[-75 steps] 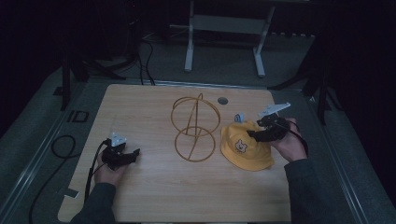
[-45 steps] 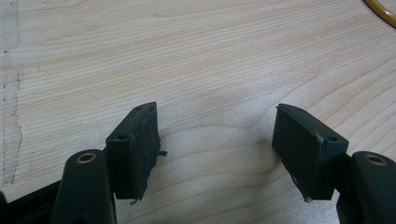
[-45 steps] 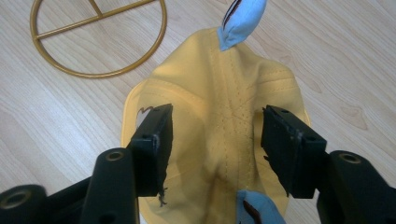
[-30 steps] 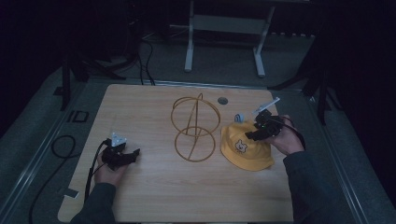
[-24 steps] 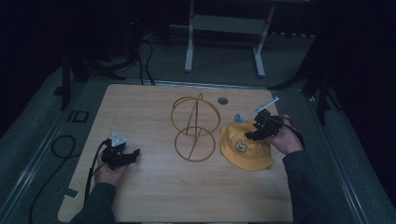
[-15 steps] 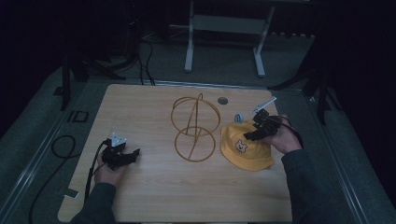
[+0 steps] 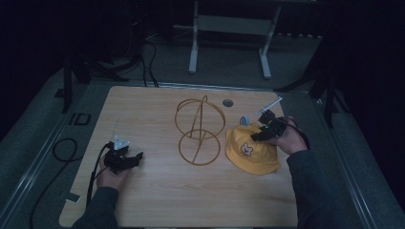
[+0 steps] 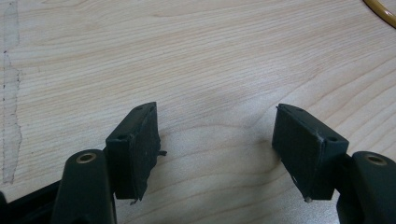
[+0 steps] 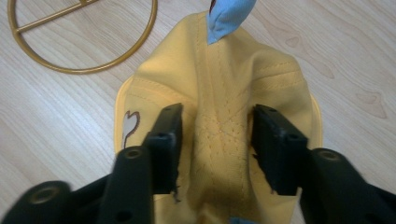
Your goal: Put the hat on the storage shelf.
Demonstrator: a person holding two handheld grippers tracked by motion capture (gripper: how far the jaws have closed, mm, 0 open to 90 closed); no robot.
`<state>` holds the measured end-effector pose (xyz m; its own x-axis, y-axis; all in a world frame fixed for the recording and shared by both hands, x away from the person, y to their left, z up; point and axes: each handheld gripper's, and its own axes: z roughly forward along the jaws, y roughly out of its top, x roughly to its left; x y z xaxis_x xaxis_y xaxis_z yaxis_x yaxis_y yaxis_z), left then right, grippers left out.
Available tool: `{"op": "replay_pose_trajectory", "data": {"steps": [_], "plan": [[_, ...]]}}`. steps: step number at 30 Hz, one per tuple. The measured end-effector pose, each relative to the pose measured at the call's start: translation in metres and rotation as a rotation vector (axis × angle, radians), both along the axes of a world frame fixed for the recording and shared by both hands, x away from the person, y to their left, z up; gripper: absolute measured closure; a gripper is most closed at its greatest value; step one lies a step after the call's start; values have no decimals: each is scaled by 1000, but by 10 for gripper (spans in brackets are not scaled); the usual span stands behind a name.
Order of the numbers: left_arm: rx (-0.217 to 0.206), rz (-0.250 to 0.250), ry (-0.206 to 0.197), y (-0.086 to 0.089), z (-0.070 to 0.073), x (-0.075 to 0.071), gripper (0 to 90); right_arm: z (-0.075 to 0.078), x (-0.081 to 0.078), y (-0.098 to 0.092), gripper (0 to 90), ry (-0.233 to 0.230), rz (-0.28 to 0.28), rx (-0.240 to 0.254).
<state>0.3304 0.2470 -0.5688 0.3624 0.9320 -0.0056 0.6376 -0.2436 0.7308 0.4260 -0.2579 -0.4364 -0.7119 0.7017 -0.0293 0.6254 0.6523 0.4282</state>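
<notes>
A: Near the counter's right edge sits the yellow hat, with bare wood in front and to the left. Left gripper at the near left, over bare wood, jaws wide apart, nothing between.

B: Obstacles?

A: Gold wire stand just left of the hat, its ring base close to the brim. Small round hole behind, toward the far edge.

B: Hat and right gripper?

A: Soft stitched crown, cartoon patch on the front, blue tag at the far side. Jaws just closing, about half apart, pinching a fold of the crown.
</notes>
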Motion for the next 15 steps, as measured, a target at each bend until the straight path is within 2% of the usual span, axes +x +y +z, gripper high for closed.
{"op": "replay_pose_trajectory", "data": {"steps": [7,15], "plan": [[0,0,0,0,0,0,318,3,0,1,688,17,-2,-9],[0,0,0,0,0,0,318,3,-1,1,729,16,17,-24]]}}
